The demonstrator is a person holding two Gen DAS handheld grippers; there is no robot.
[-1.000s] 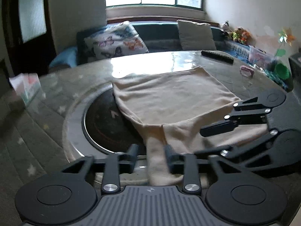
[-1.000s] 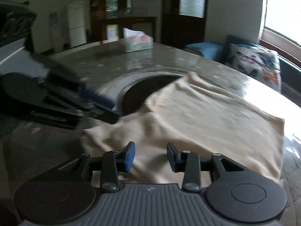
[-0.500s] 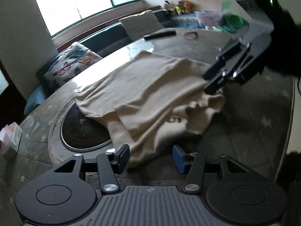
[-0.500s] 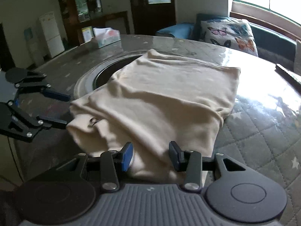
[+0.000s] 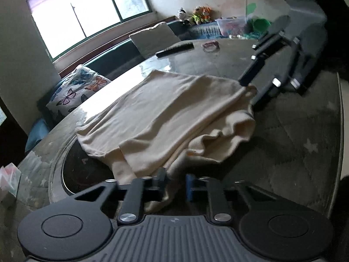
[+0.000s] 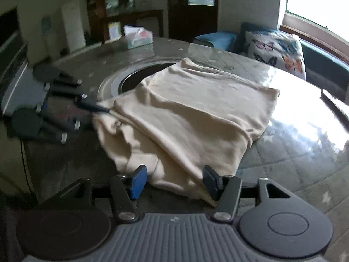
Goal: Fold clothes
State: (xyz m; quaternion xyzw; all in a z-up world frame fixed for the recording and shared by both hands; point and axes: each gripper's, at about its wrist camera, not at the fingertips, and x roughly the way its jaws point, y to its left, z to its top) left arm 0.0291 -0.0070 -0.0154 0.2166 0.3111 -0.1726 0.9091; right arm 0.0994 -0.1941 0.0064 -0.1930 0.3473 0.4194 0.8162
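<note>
Left fingers: the left gripper [image 5: 175, 184] sits at the near hem of the cream garment [image 5: 165, 113], its fingers closing, a fold of cloth between them; whether they press on it yet I cannot tell.
Right fingers: the right gripper [image 6: 174, 180] stands at the opposite near corner, fingers opening and released, cloth lying between them but not pinched.
Key relation: the cloth lies straight ahead of and just under both pairs of fingers, and spreads away from them across the tabletop [image 6: 294, 152].
Long axis: in the right view the garment runs from the near edge toward the far corner by the window, one layer folded over another.
Nearer hand: both are at the cloth; the left looks the one about to take hold.
Where the garment is: flat on the round tabletop, partly over the dark round inset [image 5: 87, 170] in the middle.
Count, near: two grippers, one garment.
Count, mid: one tissue box [image 6: 137, 37], one dark remote [image 5: 174, 49], one small pink thing [image 5: 210, 45].
Count, far: one butterfly cushion [image 5: 78, 89], one plain cushion [image 5: 152, 40], a cluster of soft toys [image 5: 196, 13] too small to count.
</note>
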